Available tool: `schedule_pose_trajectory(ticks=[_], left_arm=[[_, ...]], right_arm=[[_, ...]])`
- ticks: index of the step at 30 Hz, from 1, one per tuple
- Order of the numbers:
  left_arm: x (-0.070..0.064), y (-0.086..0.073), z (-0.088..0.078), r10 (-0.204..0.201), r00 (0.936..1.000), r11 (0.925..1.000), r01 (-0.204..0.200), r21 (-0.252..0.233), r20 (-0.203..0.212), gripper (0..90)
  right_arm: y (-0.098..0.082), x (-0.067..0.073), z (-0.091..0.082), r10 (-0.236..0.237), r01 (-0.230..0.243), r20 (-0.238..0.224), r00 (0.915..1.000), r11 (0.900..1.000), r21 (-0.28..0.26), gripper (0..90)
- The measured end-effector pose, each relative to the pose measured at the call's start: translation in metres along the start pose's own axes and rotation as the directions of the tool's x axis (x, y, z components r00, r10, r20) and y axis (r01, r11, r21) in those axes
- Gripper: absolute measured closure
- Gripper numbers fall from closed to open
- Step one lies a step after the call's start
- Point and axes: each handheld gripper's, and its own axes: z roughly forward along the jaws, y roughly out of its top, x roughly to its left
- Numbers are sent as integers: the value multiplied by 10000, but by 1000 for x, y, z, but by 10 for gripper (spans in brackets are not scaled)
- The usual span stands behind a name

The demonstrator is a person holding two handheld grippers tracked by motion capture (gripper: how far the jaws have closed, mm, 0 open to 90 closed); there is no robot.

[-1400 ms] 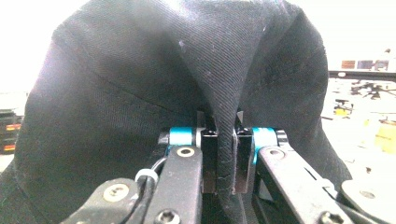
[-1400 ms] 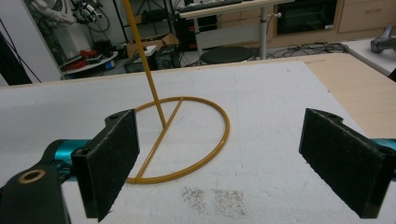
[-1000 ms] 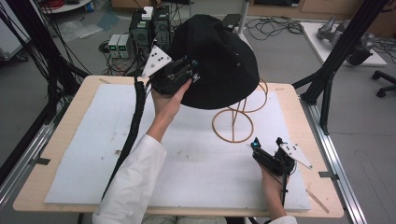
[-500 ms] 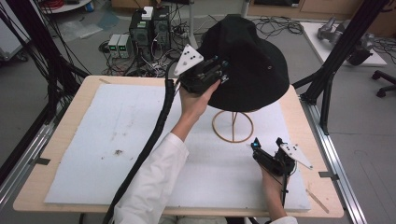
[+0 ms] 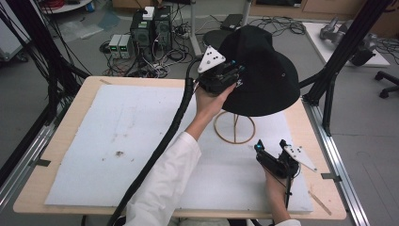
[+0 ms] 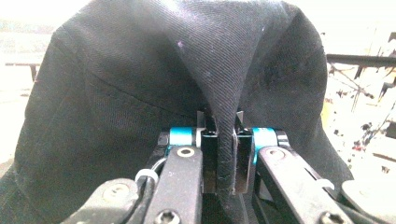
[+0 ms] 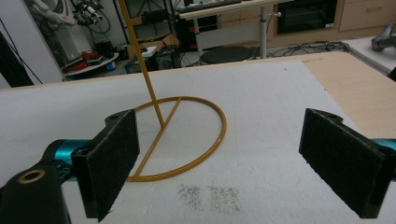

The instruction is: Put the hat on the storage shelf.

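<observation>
One gripper, the left, pinches the hat brim over the stand; next, lowering it squarely; right gripper spread.

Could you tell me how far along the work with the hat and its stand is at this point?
Done: the left hand-held gripper is shut on the brim of the black hat. In hand: the hat hangs over the gold wire stand. Left: letting go. The right hand-held gripper rests open on the white mat.

Even indoor light; left gripper view background blown out, soft focus; shadows faint.
</observation>
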Motion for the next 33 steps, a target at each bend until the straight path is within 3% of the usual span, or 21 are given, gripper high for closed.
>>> schedule_pose_trajectory(ticks=[10,18,21,25,30,33], left_arm=[[6,-5,4,-344,9994,9988,345,333,-32,859],[1,-10,8,-149,9993,9966,120,820,345,859],[-2,-13,10,-135,9986,9933,74,1153,516,857],[-3,-19,15,-593,9973,9799,500,1931,430,848],[-1,-19,14,-870,9949,9760,750,2045,503,841],[-1,-19,14,-832,9950,9752,700,2101,546,841]], right_arm=[[0,1,0,-46,46,-34,10000,10000,26,113],[0,1,0,-85,85,-21,10000,10000,35,113],[0,1,0,-86,86,-30,10000,10000,41,113],[0,1,0,-97,97,-20,10000,9999,43,113],[0,2,0,-42,42,-35,10000,10000,62,113],[0,2,0,-70,70,-5,10000,10000,58,113]])
